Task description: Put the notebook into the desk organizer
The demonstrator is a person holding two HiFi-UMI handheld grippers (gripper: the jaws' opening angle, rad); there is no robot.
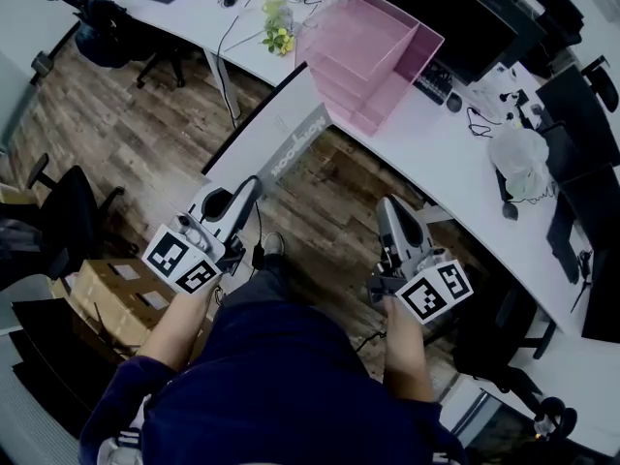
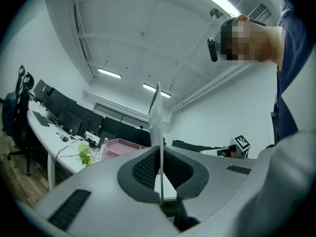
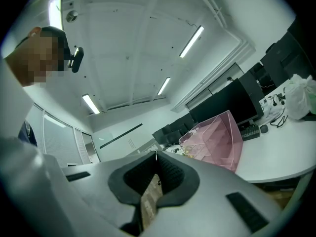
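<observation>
A thin grey notebook (image 1: 295,139) is clamped by its near end in my left gripper (image 1: 254,184), which is shut on it. It reaches out level toward the desk. In the left gripper view the notebook (image 2: 156,112) shows edge-on, standing up between the jaws of the left gripper (image 2: 160,149). The pink desk organizer (image 1: 373,46) stands on the white desk (image 1: 436,139) ahead, its open side facing me, and it also shows as the organizer (image 2: 121,147) and the organizer (image 3: 217,139). My right gripper (image 1: 387,204) hangs beside the left, over the floor. In its own view the right gripper (image 3: 156,153) is shut and holds nothing.
Monitors, a keyboard (image 1: 433,80), cables and yellow flowers (image 1: 278,39) sit on the desk around the organizer. A crumpled plastic bag (image 1: 523,158) lies at right. Office chairs (image 1: 68,216) and cardboard boxes (image 1: 111,294) stand on the wooden floor at left.
</observation>
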